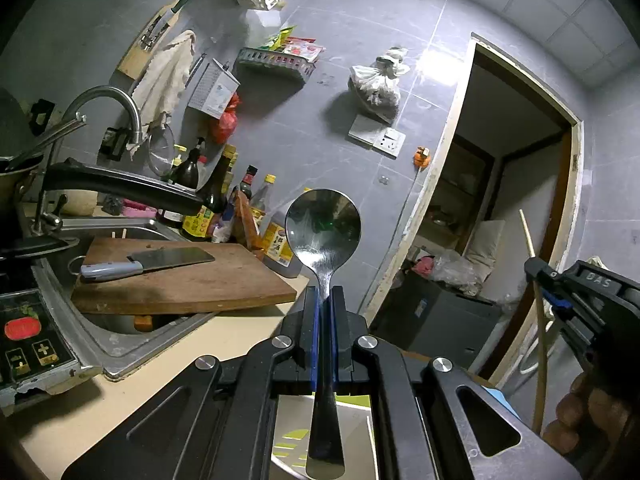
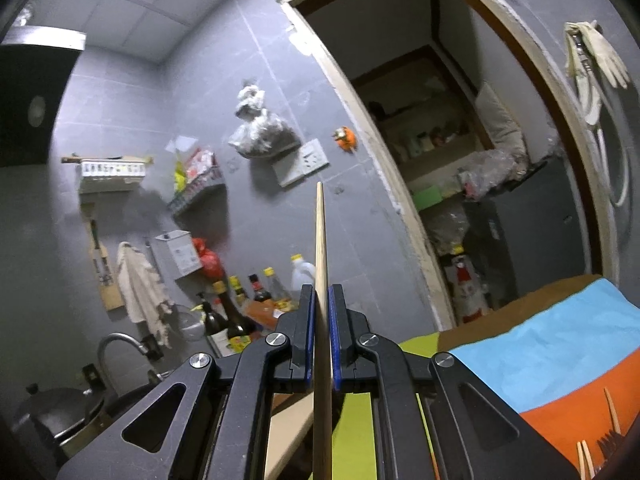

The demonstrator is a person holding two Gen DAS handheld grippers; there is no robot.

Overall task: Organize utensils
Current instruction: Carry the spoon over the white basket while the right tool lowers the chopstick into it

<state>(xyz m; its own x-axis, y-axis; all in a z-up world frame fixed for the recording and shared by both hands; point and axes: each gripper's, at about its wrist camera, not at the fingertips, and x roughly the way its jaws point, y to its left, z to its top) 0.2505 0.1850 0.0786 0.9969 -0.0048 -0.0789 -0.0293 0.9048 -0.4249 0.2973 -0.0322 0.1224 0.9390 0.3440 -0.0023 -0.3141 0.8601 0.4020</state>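
Mid-task, by the look of it. Left hand-held gripper pinching a spoon by the handle, bowl up at centre frame. Right hand-held gripper clamped on a chopstick, tip up at centre. Both aloft – neither placed yet. More chopsticks at lower right on the orange cloth – probably still to sort.
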